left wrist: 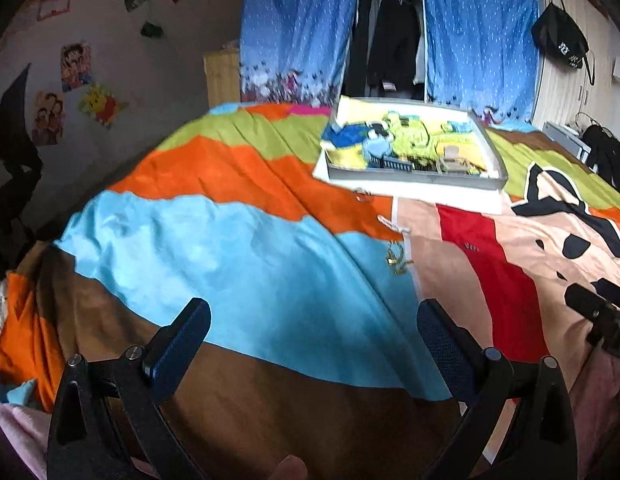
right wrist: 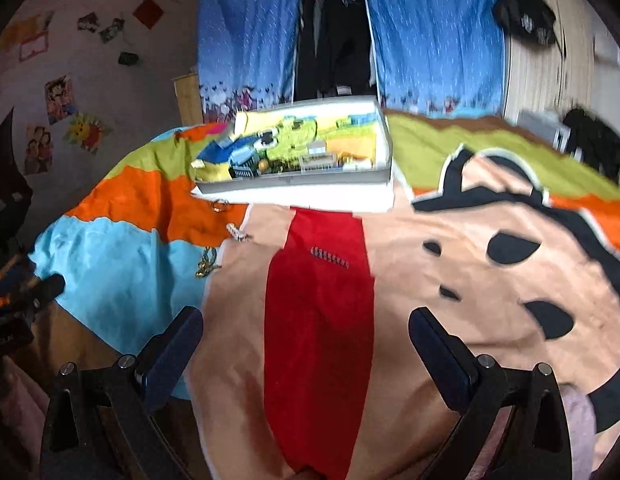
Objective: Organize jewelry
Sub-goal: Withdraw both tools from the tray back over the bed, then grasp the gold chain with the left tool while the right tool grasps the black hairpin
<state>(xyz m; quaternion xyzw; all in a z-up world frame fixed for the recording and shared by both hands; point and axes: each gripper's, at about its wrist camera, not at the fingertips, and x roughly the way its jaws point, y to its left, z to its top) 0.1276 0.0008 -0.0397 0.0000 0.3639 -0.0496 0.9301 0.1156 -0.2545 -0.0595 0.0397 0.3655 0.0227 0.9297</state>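
Observation:
A shallow grey box with a colourful printed lining holds small items and stands on a white sheet on the bed; it also shows in the right wrist view. Loose jewelry lies in front of it: a ring, a silver clip, a gold piece and a beaded strip on the red patch. My left gripper is open and empty above the blue cloth. My right gripper is open and empty above the red patch.
A bright patchwork bedspread covers the bed. Blue curtains and hanging clothes stand behind it, a poster wall at the left, a black bag on the right wall. The other gripper's tip shows at the right edge.

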